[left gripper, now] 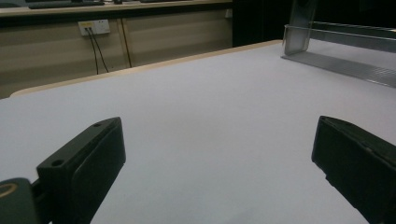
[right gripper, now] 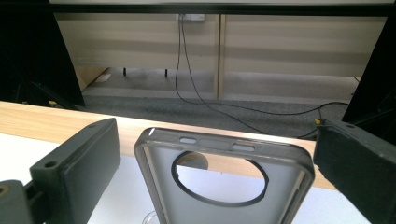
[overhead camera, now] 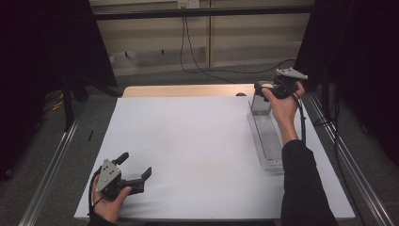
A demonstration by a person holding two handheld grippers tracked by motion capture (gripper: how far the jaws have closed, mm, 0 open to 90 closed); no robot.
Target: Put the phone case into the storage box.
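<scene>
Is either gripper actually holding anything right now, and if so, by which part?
Nothing is held. The right gripper stands open around the upright phone case, jaws clear of its two sides. The left gripper rests open on the white table.

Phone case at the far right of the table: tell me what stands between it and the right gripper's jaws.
Nothing visible does. In the right gripper view the phone case stands upright between the open jaws of the right gripper, with bare gaps on both sides. The high view shows the case at the far end of a clear tray.
</scene>
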